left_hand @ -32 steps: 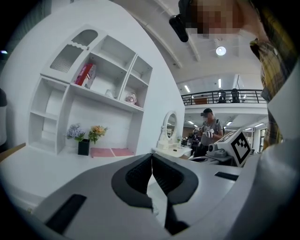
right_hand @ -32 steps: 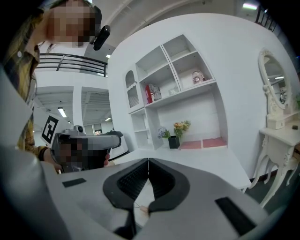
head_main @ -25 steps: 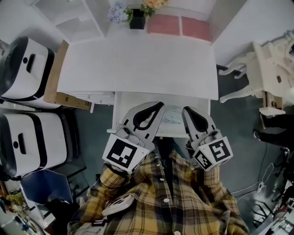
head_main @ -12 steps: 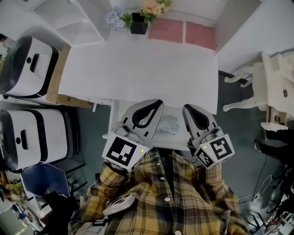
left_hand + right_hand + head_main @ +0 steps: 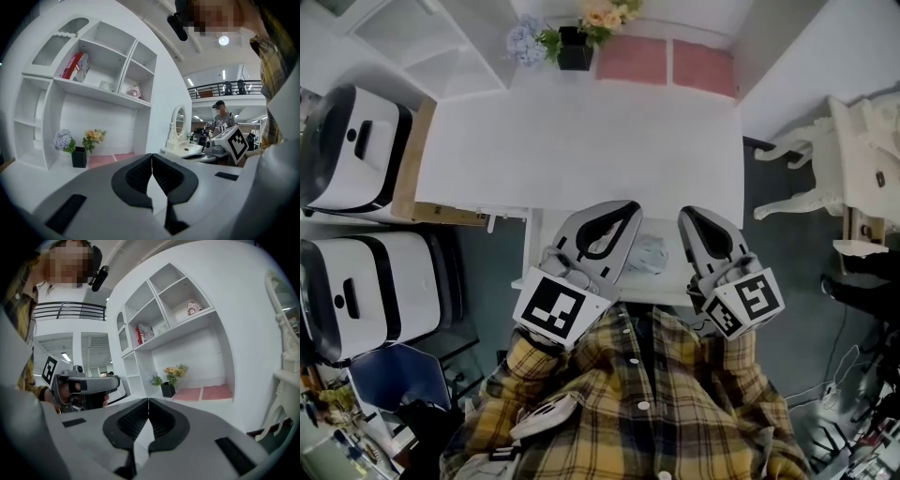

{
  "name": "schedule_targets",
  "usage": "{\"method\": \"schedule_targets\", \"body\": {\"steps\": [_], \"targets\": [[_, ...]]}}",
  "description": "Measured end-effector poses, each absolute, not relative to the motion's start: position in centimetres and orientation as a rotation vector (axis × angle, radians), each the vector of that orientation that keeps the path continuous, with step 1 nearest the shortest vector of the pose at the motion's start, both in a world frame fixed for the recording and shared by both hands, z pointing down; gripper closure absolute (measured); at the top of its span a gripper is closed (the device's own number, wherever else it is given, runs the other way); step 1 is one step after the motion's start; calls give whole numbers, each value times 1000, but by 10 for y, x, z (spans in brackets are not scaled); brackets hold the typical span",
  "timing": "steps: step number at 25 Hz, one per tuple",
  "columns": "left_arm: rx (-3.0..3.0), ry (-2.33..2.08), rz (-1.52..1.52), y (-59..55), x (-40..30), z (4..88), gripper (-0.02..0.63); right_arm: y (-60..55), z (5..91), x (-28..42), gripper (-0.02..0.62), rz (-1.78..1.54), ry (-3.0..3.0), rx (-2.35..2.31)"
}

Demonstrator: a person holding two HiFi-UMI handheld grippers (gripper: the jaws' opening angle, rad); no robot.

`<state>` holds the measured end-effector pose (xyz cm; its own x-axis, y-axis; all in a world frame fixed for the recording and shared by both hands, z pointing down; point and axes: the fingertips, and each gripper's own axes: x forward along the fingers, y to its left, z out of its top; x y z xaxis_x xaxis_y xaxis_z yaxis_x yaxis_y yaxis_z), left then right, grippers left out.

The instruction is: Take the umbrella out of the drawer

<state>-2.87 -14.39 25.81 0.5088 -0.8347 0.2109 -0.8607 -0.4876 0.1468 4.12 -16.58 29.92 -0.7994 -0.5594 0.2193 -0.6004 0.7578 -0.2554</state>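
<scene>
Umbrella (image 5: 648, 253), folded and pale, lies in the open drawer (image 5: 658, 289) at frame centre, between left gripper (image 5: 626, 208) and right gripper (image 5: 687, 215), both clamped shut, empty. Likely light, soft fabric over stiff shaft; pinch its middle.

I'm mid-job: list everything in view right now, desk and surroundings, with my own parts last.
desk: one, white, centre
drawer: one, white, open under the desk's near edge
umbrella: one, pale blue-grey, folded, in the drawer between the grippers
flower pot: one, black, blue and orange flowers, back of the desk
mats: two, pink, right of the pot
shelf unit: one, white, above the desk
red box: one, upper shelf
appliances: two, white and black, left of the desk
dressing table: one, cream, far right
chair: one, blue, lower left
shirt: yellow plaid, bottom
left gripper: shut, empty
right gripper: shut, empty
</scene>
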Motion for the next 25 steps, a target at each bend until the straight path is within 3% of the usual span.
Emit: {"method": "schedule_targets", "body": {"steps": [25], "targets": [[2511,-1166,499,-133,-14,359,583,-150,347,38,578,575,-2681,963]]}}
